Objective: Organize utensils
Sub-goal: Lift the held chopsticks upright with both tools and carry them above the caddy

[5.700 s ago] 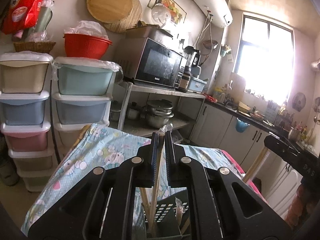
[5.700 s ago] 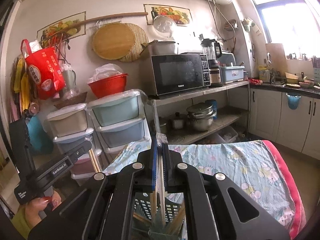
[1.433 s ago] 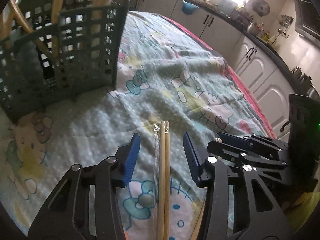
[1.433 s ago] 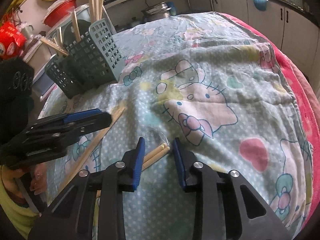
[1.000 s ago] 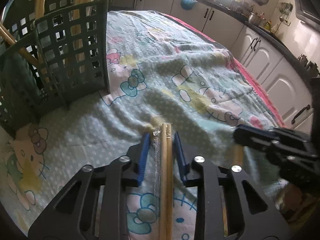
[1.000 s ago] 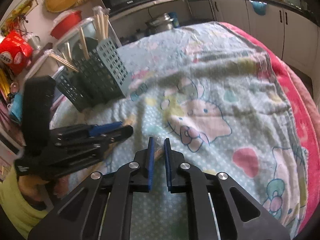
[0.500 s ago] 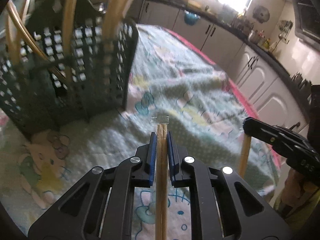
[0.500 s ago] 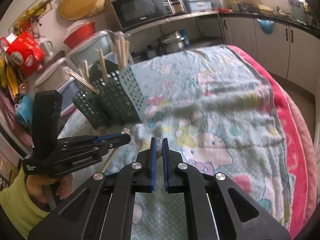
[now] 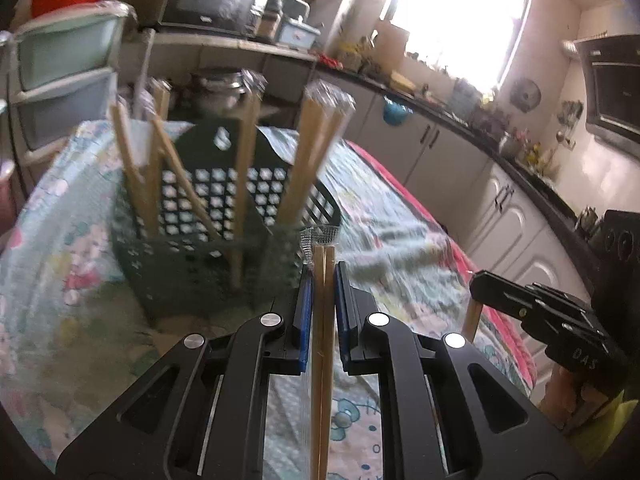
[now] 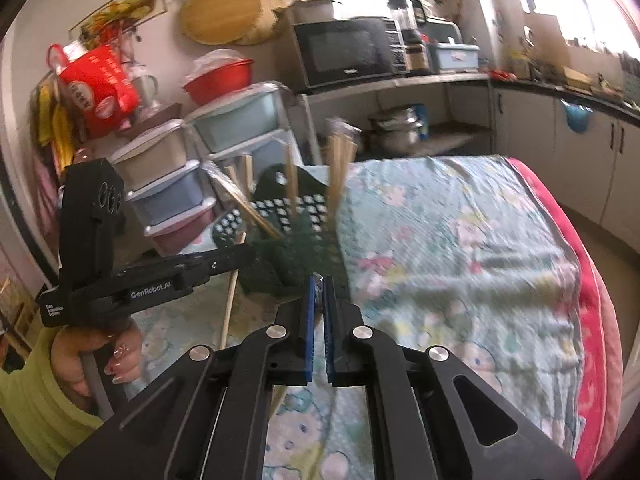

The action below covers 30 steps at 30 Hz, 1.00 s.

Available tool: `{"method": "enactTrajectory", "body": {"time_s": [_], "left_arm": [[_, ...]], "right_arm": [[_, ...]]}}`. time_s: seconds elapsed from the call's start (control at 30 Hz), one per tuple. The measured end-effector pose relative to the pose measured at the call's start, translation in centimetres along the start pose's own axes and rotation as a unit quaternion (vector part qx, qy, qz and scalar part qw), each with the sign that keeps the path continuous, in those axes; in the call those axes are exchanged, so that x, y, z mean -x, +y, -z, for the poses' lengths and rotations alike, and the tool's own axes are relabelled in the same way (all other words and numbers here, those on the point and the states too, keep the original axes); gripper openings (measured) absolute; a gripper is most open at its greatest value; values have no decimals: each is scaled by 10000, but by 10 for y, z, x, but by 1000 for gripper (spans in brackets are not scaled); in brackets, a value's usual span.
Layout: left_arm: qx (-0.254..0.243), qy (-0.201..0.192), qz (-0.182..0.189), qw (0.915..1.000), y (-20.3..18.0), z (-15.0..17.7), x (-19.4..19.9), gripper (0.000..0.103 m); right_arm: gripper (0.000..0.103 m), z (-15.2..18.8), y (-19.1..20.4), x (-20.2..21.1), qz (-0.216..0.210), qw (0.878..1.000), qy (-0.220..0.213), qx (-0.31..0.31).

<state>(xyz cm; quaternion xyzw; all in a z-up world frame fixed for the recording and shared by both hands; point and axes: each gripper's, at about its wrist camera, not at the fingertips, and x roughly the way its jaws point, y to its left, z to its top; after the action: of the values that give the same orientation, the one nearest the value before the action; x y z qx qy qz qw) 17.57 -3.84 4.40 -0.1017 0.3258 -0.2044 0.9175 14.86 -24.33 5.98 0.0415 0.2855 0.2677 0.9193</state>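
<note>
Raised since the frames a second and a half back: both chopstick pairs, then flat on the cloth, now off it in the grippers.

Item 1. Left gripper (image 9: 322, 280): blue-padded fingers (image 9: 305, 308) drawn narrow, clamping a wrapped chopstick pair (image 9: 322, 320) that runs lengthwise between the pads; clear wrapper end projects past the tips toward 12 o'clock. In the right wrist view this gripper (image 10: 240, 258) sits at 9 o'clock, the pair hanging below it as a thin stick.

Item 2. Right gripper (image 10: 319, 292): fingers (image 10: 307, 320) nearly together, pinching a second wrapped pair (image 10: 318, 286); only the crinkled wrapper tip shows between the pads. In the left wrist view this gripper (image 9: 532, 312) sits at 3 o'clock, a wooden stick (image 9: 473, 318) hanging down from it.

Item 3. Dark green lattice holder (image 9: 208, 240): stands on the cloth just ahead of the left gripper, at 10 to 11 o'clock from its tips. Contains several wrapped chopsticks (image 9: 308, 160) leaning at different angles. Which compartment each occupies cannot be told through the blur.

Item 4. Counter cover: cartoon-print cloth (image 10: 460, 248), pale blue, with a pink edge at 3 o'clock.

Item 5. Background at 12 o'clock, right wrist view: microwave (image 10: 346, 52) on a shelf; stacked pastel drawers (image 10: 172, 184) at 10 o'clock.
</note>
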Motion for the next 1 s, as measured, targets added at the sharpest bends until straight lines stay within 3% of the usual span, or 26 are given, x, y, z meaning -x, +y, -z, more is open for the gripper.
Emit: {"method": "enactTrajectory", "body": {"time_s": [0.33,1.0], "left_arm": [[176,-574,-253,9979,24,-18,45,7],[360,-1475,-639,9863,50,-64,103,7]], "right_arm": [[2,-29,34,4,-240,9985,-291,402],[2,-74,54,16,-371,9934,-894,615]]}}
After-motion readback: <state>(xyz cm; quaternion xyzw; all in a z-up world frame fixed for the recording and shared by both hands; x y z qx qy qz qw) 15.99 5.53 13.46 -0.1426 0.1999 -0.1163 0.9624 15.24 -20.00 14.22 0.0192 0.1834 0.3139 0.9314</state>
